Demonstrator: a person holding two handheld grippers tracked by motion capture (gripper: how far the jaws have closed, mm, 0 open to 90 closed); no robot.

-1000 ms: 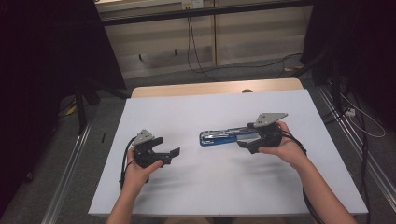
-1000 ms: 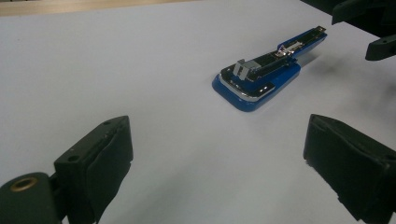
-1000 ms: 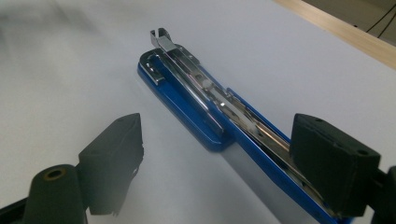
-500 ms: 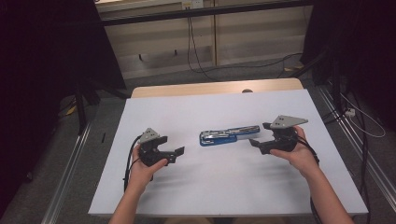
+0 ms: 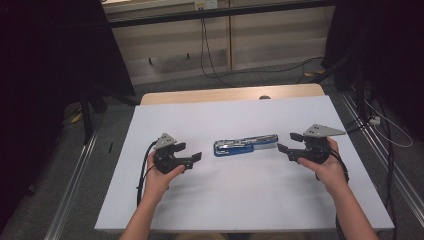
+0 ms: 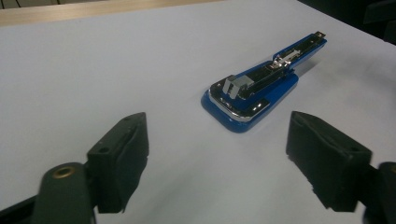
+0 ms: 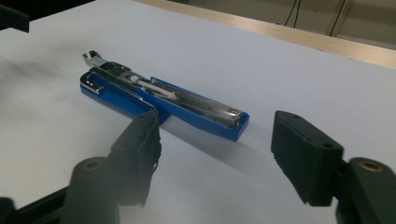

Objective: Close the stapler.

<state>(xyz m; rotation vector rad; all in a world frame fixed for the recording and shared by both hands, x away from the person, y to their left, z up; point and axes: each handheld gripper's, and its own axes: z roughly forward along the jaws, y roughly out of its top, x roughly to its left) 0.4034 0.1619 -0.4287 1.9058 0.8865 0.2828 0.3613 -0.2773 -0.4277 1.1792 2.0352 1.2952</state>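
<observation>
A blue stapler [image 5: 245, 144], swung open so its metal staple track shows, lies flat mid-table on the white tabletop [image 5: 225, 200]. My left gripper [image 5: 189, 152] rests to its left with its jaws aimed at it. In the left gripper view the stapler [image 6: 252, 91] lies ahead of the left gripper [image 6: 217, 128], outside the jaws. My right gripper [image 5: 288, 142] sits just off the stapler's right end. In the right gripper view the stapler [image 7: 163, 95] lies just beyond the right gripper [image 7: 217, 126]. Both grippers' jaws have just been closing but stand open on nothing.
A wooden strip [image 5: 225, 95] runs along the table's far edge. Cables [image 5: 220, 70] trail over the floor behind it, and metal rails [image 5: 75, 190] flank the table. White surface lies in front of the stapler and to both sides.
My right gripper has pulled back to the right, off the stapler's right end, and the stapler stays put on the table. The left hand has hardly moved.
</observation>
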